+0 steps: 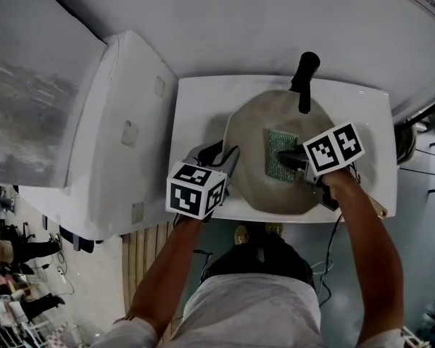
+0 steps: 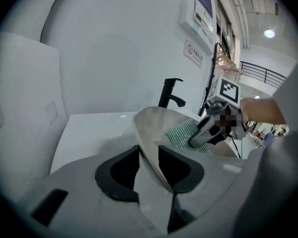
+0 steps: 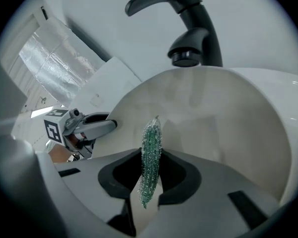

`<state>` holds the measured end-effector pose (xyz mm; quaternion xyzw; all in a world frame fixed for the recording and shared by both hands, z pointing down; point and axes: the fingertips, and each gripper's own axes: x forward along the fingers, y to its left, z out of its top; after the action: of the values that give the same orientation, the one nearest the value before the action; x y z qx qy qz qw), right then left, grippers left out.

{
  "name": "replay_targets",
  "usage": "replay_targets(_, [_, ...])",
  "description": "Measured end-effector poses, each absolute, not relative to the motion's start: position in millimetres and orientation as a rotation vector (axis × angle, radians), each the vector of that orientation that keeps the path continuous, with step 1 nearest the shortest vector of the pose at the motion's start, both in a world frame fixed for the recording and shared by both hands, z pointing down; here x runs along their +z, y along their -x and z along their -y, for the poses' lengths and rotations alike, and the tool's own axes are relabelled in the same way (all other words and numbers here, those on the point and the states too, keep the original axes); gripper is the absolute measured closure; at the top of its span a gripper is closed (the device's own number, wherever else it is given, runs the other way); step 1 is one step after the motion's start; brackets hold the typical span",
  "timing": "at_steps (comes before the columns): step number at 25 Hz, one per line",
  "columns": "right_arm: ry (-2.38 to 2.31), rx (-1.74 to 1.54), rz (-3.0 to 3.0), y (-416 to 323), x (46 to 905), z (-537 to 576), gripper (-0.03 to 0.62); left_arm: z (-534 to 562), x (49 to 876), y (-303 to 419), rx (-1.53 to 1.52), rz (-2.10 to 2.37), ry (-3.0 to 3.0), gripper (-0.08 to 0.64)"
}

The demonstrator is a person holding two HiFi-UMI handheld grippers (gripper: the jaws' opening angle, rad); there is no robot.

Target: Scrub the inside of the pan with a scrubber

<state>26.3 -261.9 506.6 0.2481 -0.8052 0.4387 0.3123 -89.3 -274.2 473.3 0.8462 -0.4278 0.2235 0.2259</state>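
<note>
The pan (image 1: 250,140) sits in the sink (image 1: 196,114), its thin, stiff rim pinched by the left claw (image 2: 149,155). The right claw (image 3: 151,180) clamps the scrubber (image 3: 151,143) edgewise inside it. The scrubber looks soft and light, and a deep grip probably suits it.

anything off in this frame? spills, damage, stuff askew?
Nothing stands out. The pan sits in the sink, and the left gripper is clamped on its near rim. The right gripper pinches the green scrubber edge-on inside the pan. No spill or damage shows.
</note>
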Motion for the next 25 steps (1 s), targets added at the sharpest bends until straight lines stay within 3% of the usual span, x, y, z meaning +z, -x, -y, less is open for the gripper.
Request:
replay_targets(15, [-0.842,0.816,1.966,-110,495,262,0.512,273,463,84,0.576,1.195,-2.351,0.431])
replay_targets(25, [-0.574,0.944,2.215,-27,442,228,0.512,273,460,83,0.542,1.196,-2.349,0.431])
